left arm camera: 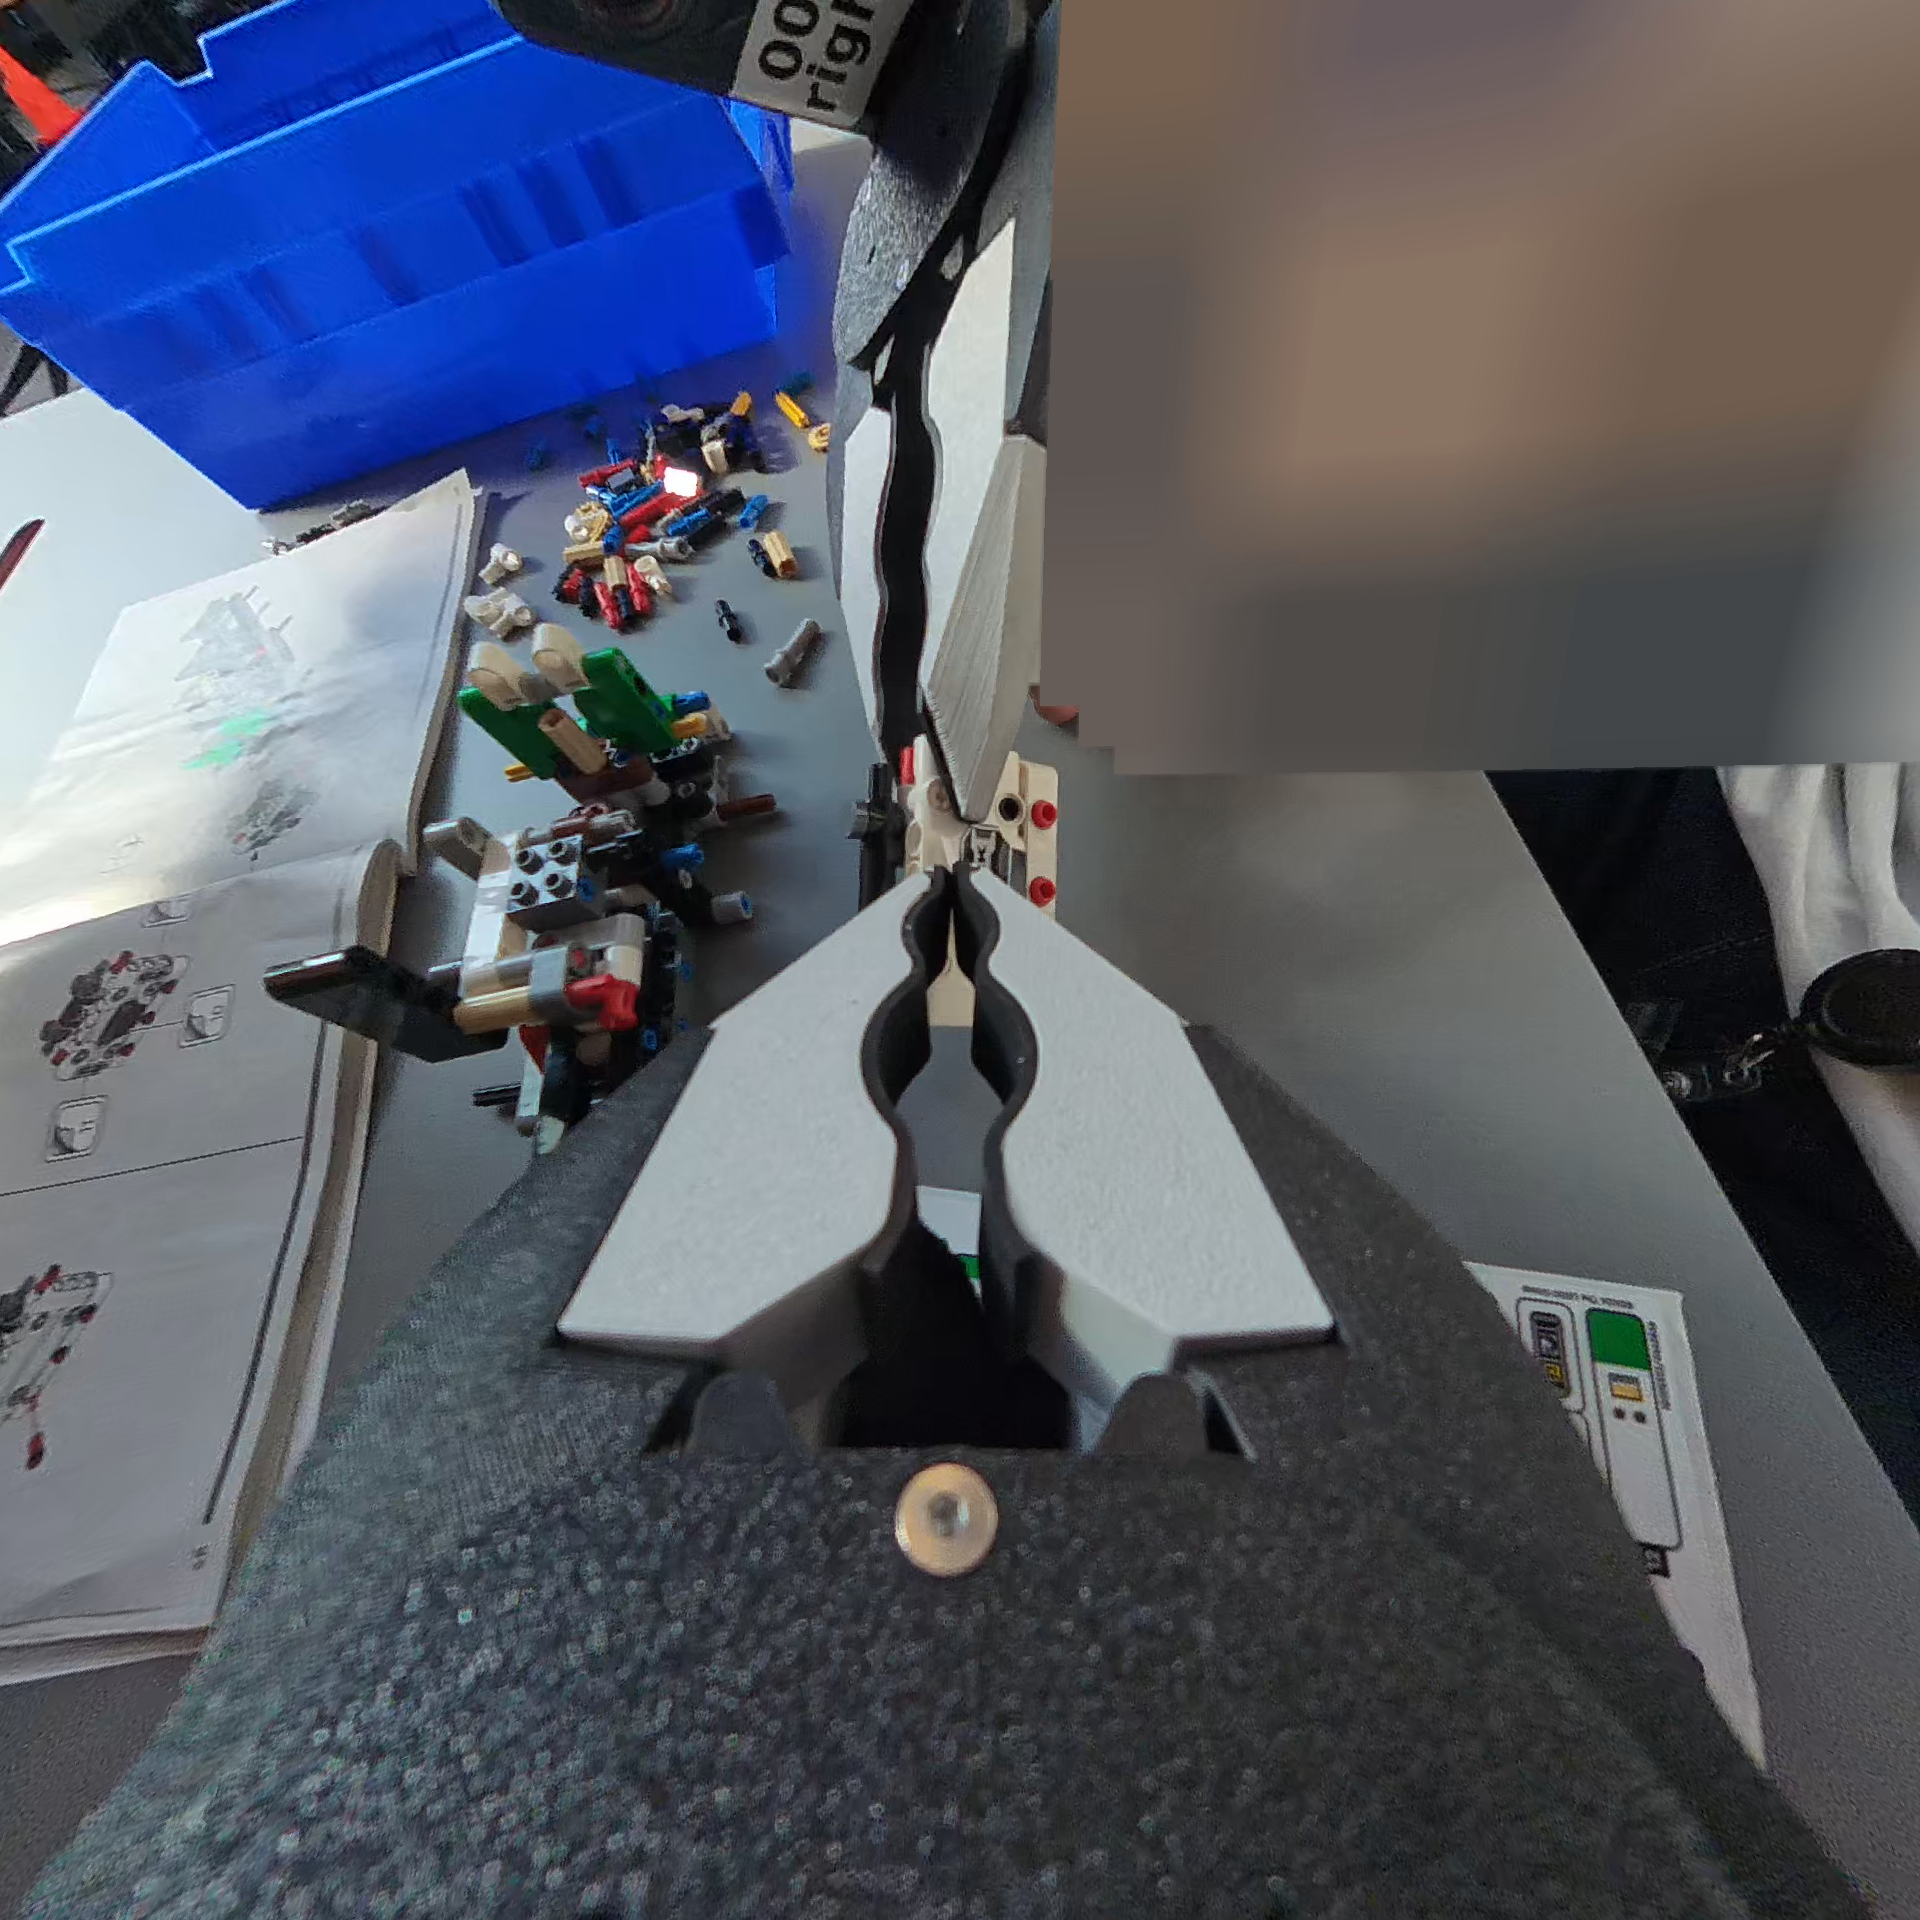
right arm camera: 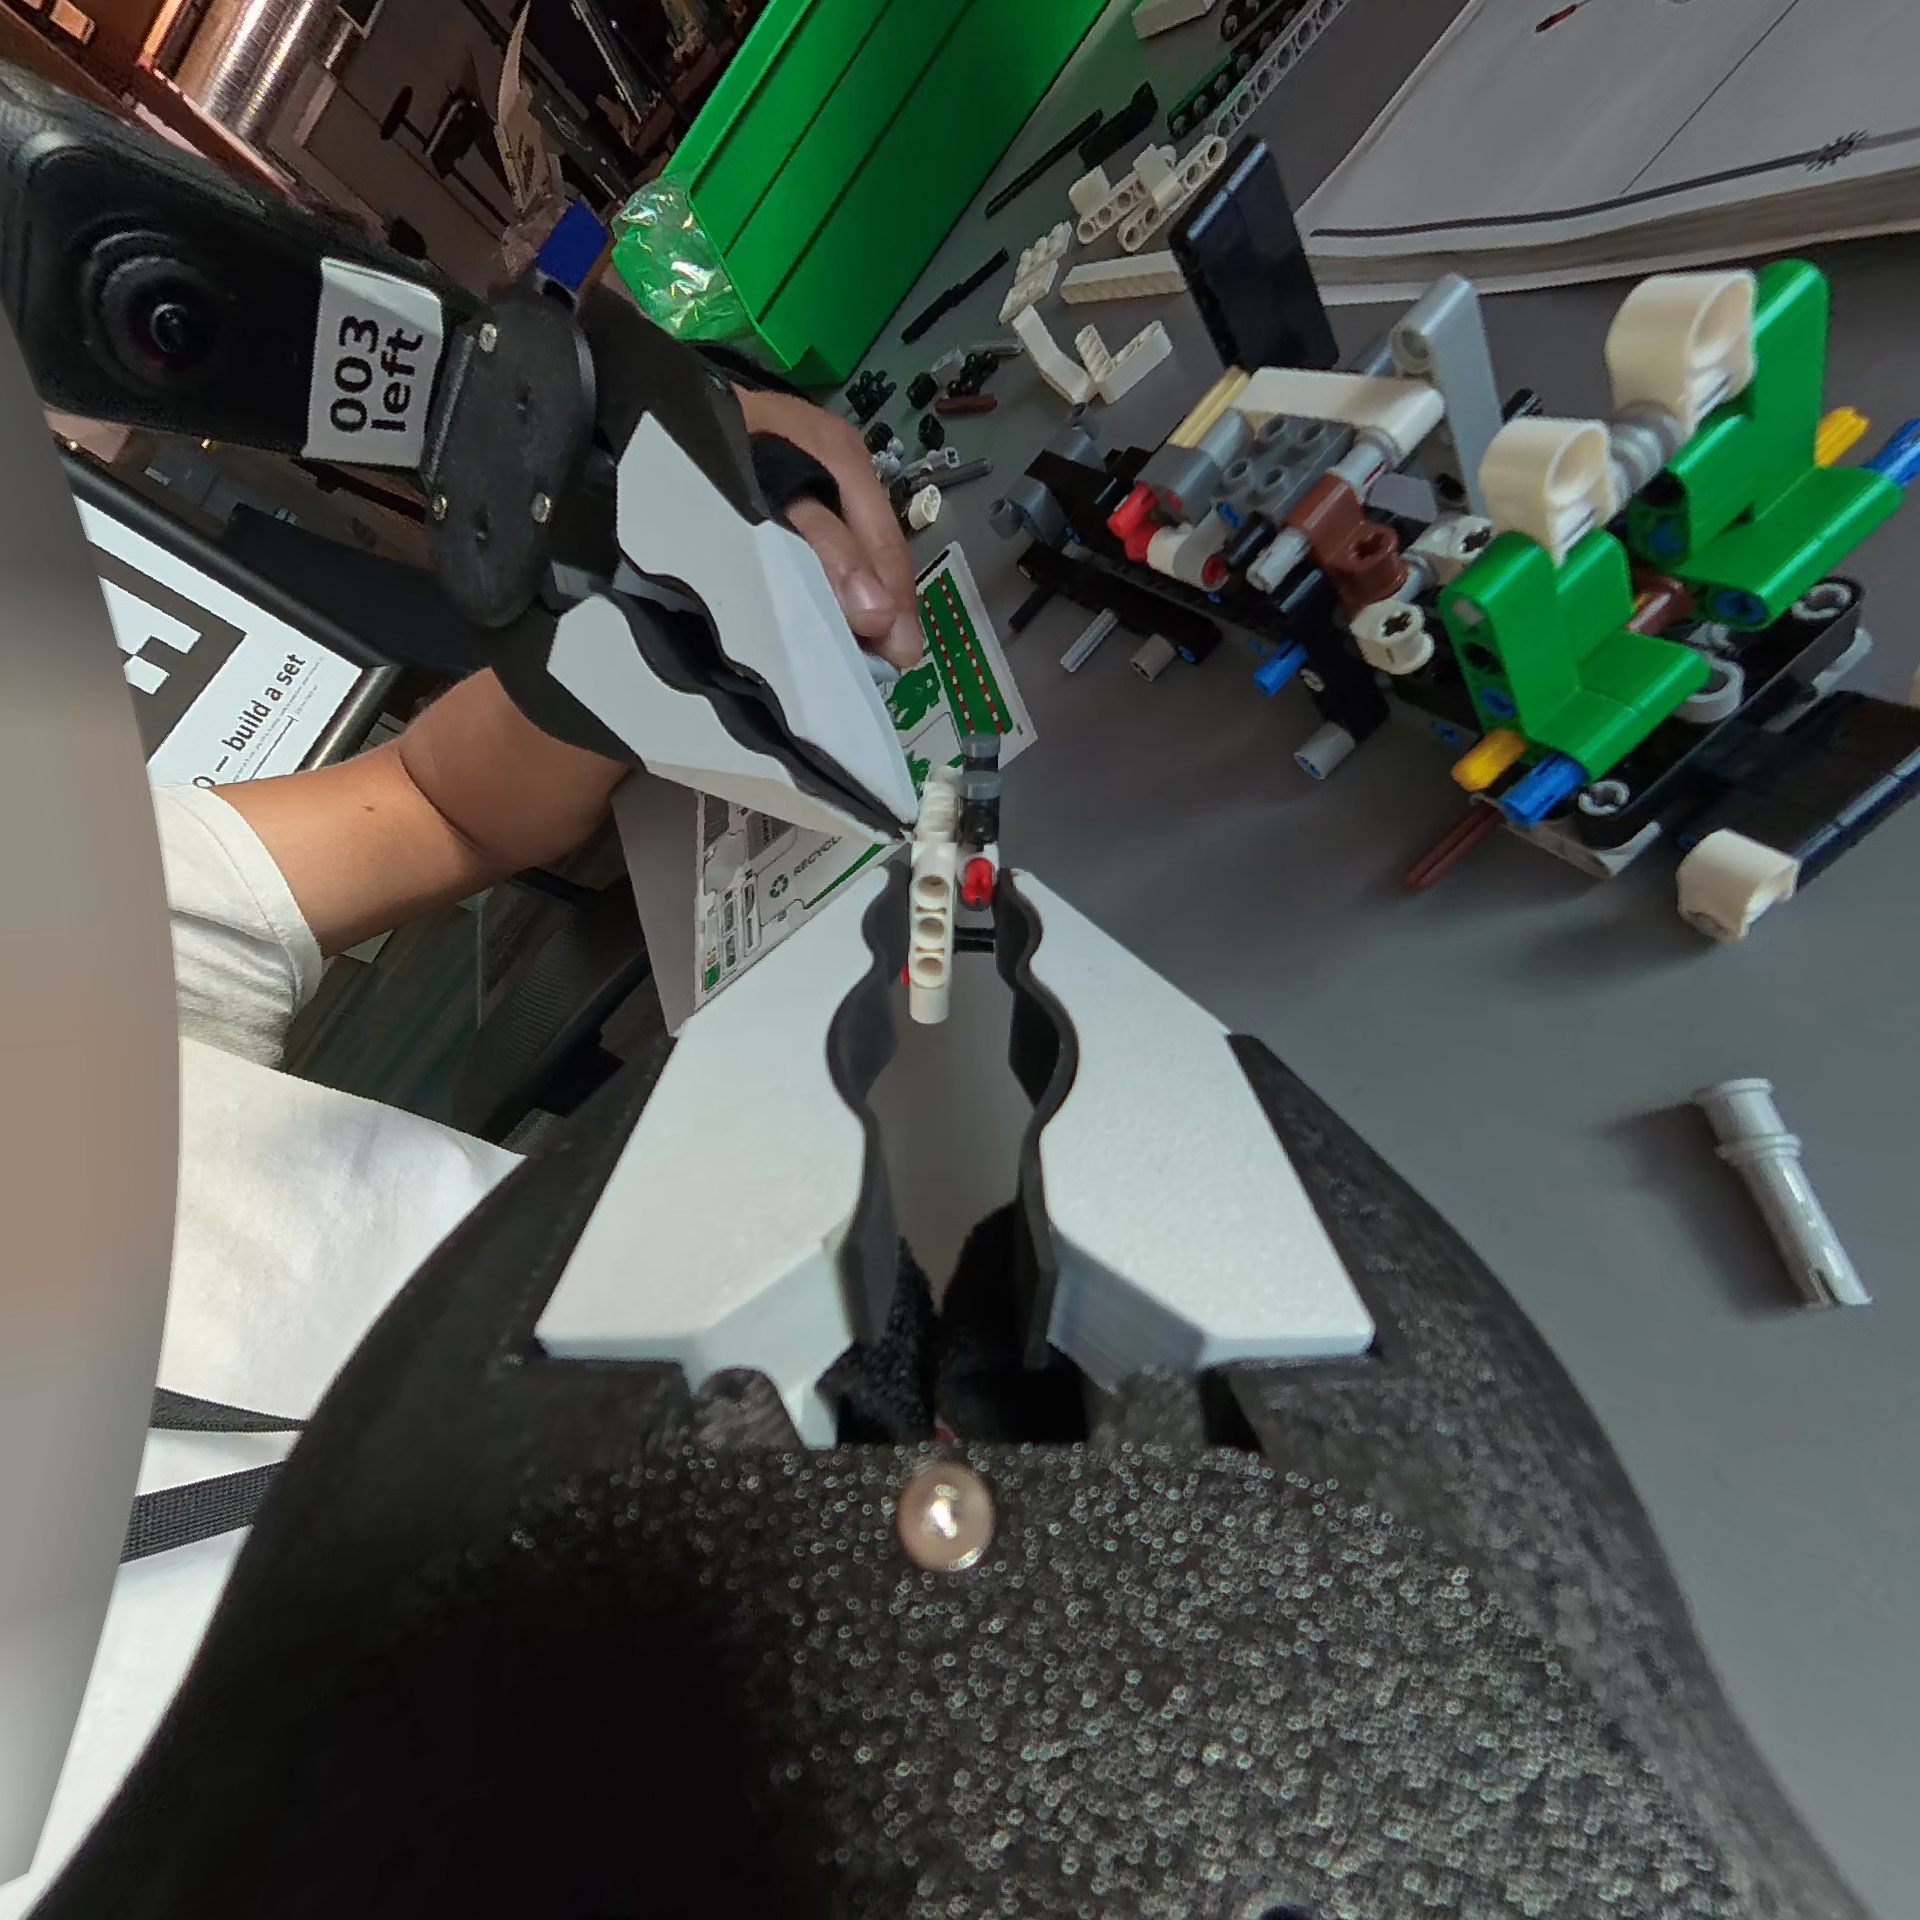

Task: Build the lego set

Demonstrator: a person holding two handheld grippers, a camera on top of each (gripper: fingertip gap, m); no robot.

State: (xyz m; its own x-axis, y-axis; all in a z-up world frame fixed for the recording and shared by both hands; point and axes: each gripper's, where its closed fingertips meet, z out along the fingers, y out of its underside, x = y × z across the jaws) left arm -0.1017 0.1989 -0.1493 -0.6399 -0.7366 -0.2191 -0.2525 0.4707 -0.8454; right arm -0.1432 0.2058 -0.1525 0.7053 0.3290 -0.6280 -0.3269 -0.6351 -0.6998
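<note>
The left gripper [left arm camera: 954, 883] has its black pads pressed together at the tips, pinching the edge of a small white brick assembly [right arm camera: 928, 914]. The right gripper [right arm camera: 940, 883] stands narrowly open around the same assembly, with its pads against the white beam on one side and the red pin on the other. The two grippers meet at the assembly nearly at right angles, with the assembly held above the grey table [right arm camera: 1351, 1039].

The assembly consists of a white beam with a row of round holes, red pins [left arm camera: 1042, 812] on one side, and a dark grey and black connector at the far end.

Beside the assembly, toward the left gripper's hand [right arm camera: 852, 540], a sticker sheet [right arm camera: 966, 644] with green and white print lies flat. To the other side of the assembly stands a larger brick model [right arm camera: 1538, 582] with green, white, black and brown parts. A single grey pin [right arm camera: 1777, 1195] lies apart from the assembly, nearer the right gripper's body. Beyond the model lie loose small parts [left arm camera: 665, 509], a blue bin [left arm camera: 395, 239], a green box [right arm camera: 862, 187] and an open instruction booklet [left arm camera: 208, 790].
</note>
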